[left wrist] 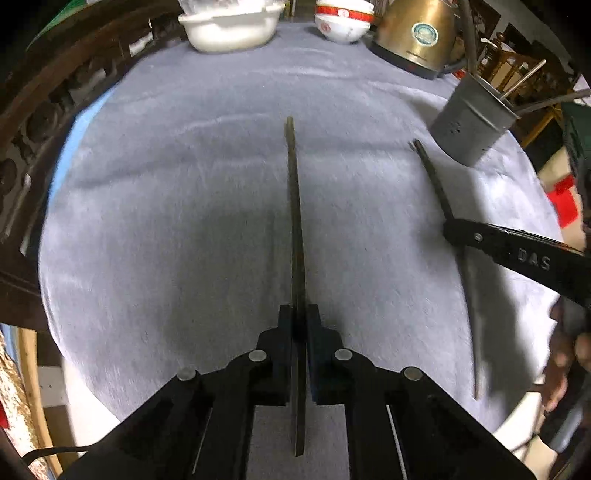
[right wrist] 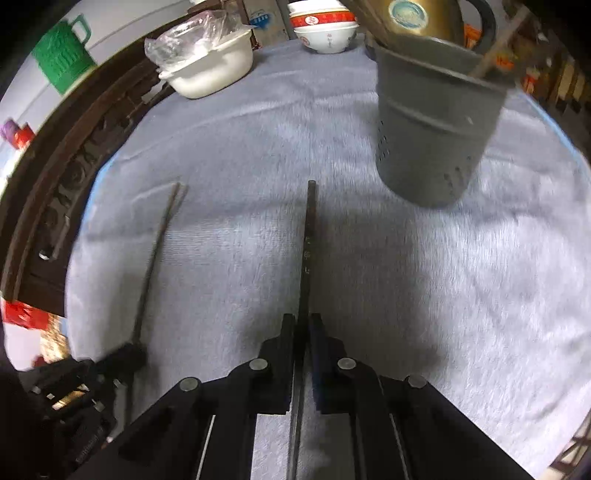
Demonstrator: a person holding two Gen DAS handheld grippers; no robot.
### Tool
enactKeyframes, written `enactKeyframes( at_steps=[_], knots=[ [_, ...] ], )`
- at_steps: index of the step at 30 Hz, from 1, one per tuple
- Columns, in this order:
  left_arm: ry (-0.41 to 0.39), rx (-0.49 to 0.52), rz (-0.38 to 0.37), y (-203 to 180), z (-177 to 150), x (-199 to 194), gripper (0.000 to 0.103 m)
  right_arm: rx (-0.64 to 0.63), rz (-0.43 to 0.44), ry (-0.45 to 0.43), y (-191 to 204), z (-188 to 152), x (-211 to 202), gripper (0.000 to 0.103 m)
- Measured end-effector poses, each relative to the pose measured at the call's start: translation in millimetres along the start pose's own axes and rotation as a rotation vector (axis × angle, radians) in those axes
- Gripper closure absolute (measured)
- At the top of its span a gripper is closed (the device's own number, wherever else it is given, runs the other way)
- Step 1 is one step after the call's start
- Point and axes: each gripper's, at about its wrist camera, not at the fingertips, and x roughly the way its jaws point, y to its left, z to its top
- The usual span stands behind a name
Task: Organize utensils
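- Grey fleecy cloth (left wrist: 184,184) covering the table.
- White tub-shaped container (right wrist: 214,70) at the far edge, clear plastic bag (right wrist: 184,35) bunched on top.
- Stacked red-and-white bowls (right wrist: 323,27) beside it.
- Brass-coloured electric kettle (left wrist: 417,33), dark base.
- Green plastic jug (right wrist: 64,55) beyond a dark carved wooden frame (right wrist: 74,162).

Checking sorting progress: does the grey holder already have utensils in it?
Yes, thin sticks poke out of the grey holder top in the left wrist view.

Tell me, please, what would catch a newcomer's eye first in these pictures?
Each hand-held gripper is shut on a dark chopstick: the left hand-held gripper on the left chopstick, the right hand-held gripper on the right chopstick. Ahead of the right one, a grey utensil holder stands on the pale cloth.
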Motion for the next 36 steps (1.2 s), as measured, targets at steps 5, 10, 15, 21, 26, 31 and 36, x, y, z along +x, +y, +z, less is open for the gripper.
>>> enactKeyframes(
  at_steps=[5,10,15,21,26,31,36],
  knots=[
    [-0.042,-0.05,-0.004,13,37,-12,0.047,-0.015,-0.019,-0.008,0,18,-5,0.057],
    [-0.016,-0.057,0.023,13,75,-3,0.049,-0.016,-0.041,-0.003,2,44,1,0.036],
    [0.119,0.003,0.054,3,88,27,0.082,-0.042,-0.047,0.085,7,56,20,0.069],
    [0.175,0.042,0.061,-5,100,39,0.087,-0.116,-0.073,0.149,12,63,26,0.072],
    [0.238,0.06,0.028,0,112,47,0.097,-0.15,-0.09,0.182,21,72,34,0.072],
    [0.275,0.024,0.001,6,121,55,0.097,-0.095,-0.036,0.203,14,88,42,0.072],
    [0.261,0.011,0.003,6,122,58,0.097,-0.061,-0.034,0.183,-2,89,40,0.094]
  ],
)
